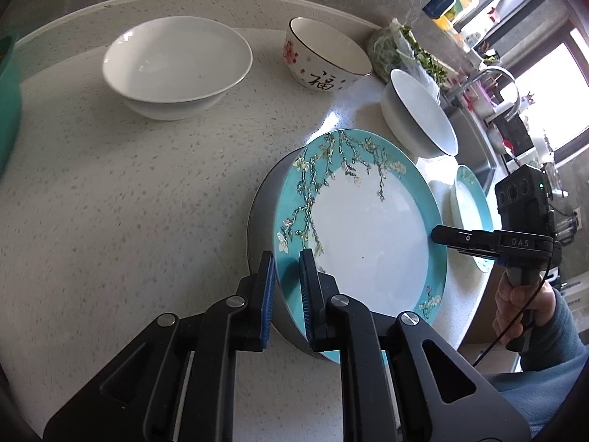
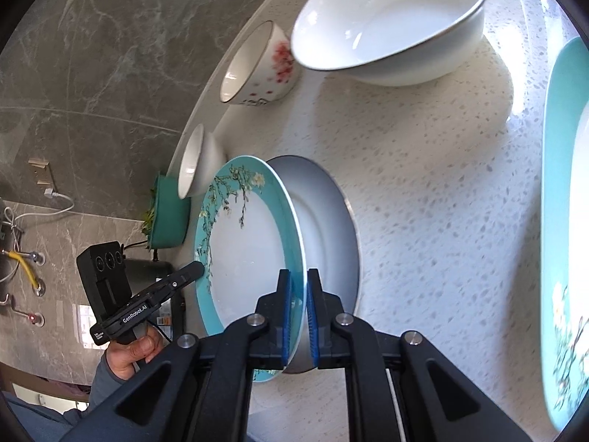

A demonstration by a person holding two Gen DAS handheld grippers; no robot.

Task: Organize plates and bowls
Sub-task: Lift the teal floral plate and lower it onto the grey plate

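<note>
speckled white counter hosts scattered white bowls, unsorted, while both the left gripper and right gripper clamp a teal blossom-rimmed plate.

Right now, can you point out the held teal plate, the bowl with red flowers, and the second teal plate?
Held teal plate (image 1: pixel 368 228): left wrist view, white centre.
Bowl with red flowers (image 1: pixel 316 70): left wrist view, outer wall near the black character.
Second teal plate (image 2: pixel 559 154): right wrist view, teal rim.
</note>
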